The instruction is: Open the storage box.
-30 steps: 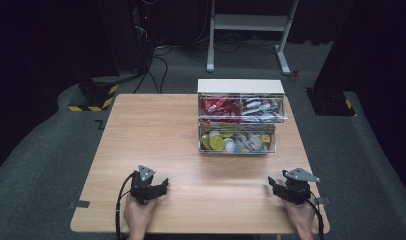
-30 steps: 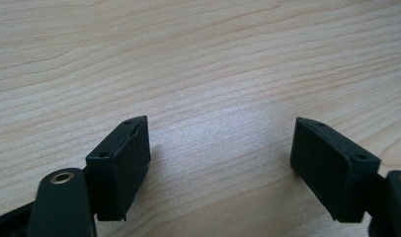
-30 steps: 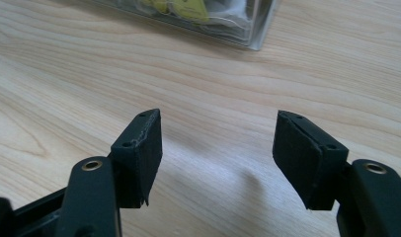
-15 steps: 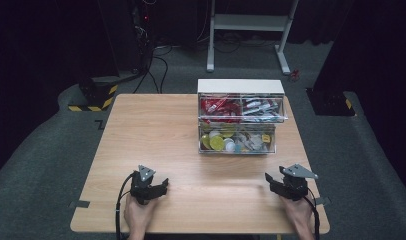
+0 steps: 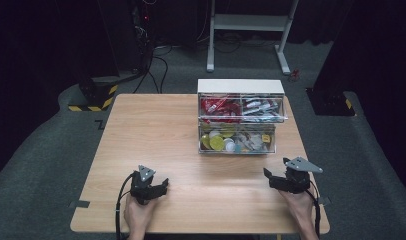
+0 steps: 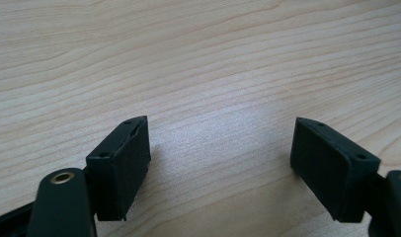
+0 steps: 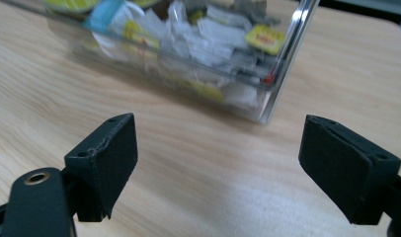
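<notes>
A clear plastic drawer cabinet [image 5: 239,120] with a white top stands at the back right of the wooden table [image 5: 156,130]. Its upper drawers hold red and silver items, and its lower drawer [image 7: 188,54] holds yellow discs and white packets. My left gripper [image 5: 163,184] rests near the front left edge, open, with bare wood between its pads [image 6: 120,168]. Lifted slightly above the front right of the table, my right gripper [image 5: 267,176] is open and empty, pointing toward the cabinet's lower right corner [image 7: 267,98], which lies a short way ahead of it.
The table's near edge runs just behind both hands. A white metal stand [image 5: 251,30] and black cables [image 5: 151,60] sit on the grey floor beyond the table. Yellow-black striped bases [image 5: 93,97] stand at the left and right.
My right gripper has shifted a little forward and left toward the cabinet. The left gripper has not moved.
</notes>
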{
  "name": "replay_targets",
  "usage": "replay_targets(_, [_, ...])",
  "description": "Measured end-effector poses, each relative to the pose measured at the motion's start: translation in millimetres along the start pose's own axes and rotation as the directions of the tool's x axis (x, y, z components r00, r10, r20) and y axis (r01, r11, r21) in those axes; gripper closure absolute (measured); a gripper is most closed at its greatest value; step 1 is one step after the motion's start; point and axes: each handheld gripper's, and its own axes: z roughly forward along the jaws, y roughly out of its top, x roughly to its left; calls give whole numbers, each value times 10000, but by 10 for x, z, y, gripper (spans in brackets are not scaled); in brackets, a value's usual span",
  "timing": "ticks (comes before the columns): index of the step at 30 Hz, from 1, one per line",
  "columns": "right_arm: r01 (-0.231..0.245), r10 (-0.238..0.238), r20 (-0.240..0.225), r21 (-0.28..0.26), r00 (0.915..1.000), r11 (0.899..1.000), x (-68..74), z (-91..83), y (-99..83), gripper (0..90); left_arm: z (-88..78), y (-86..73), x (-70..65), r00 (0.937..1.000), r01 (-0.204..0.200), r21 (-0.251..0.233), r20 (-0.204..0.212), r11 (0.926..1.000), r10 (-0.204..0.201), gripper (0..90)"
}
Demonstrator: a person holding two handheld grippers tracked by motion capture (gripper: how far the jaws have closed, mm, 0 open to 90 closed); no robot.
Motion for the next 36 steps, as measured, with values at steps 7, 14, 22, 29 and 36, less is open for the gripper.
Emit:
replay_targets(7, [167,-170,-200,-150,9997,9997,-24,-10,179,185,-3,-1,-3,10000,-20,-16,32,10000,20,247])
replay_targets(14, [216,-212,79,-621,9997,9978,-43,13,305,278,-7,-3,-5,10000,-46,0,64,10000,46,256])
replay_targets(22, [301,-306,-33,-961,9995,9949,-111,13,502,360,-6,-2,-4,10000,-47,3,76,10000,47,253])
replay_targets(29, [199,-198,18,-1065,9998,9941,-161,32,583,361,-6,-3,-4,10000,-45,2,79,10000,45,253])
replay_targets(36, [112,-104,89,-993,9999,9950,-253,1,752,355,-7,-3,-3,10000,-36,-3,88,10000,36,253])
